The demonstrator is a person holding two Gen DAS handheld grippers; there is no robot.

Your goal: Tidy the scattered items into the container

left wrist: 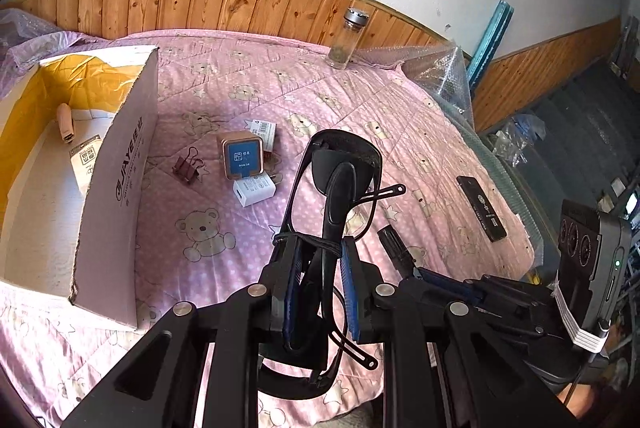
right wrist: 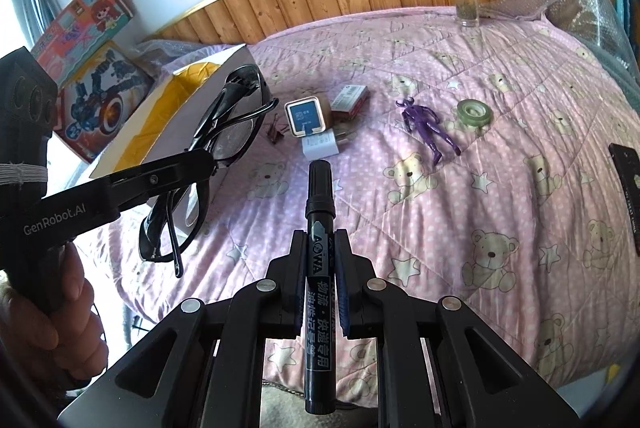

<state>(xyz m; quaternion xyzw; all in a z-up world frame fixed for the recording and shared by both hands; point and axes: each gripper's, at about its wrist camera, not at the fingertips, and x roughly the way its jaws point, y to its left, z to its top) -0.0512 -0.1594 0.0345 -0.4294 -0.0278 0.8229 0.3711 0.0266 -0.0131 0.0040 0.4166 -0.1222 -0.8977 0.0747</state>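
The black glasses (left wrist: 332, 188) are clamped by the left gripper (left wrist: 316, 248), above the bedcover. The marker (right wrist: 318, 228) is pinched by the right gripper (right wrist: 320, 248). The cardboard box (left wrist: 116, 180) is seen at 9 o'clock. If released early, the glasses could be dropped outside its wall.

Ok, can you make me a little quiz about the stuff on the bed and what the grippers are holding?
1. True or false: the right gripper is shut on a black marker.
2. What does the left gripper hold? A) the purple toy figure B) black glasses C) the tape roll
3. Fill in: the glass bottle stands upright near the wooden ____.

Key: 1 true. 2 B. 3 panelling, at the far edge of the bed.
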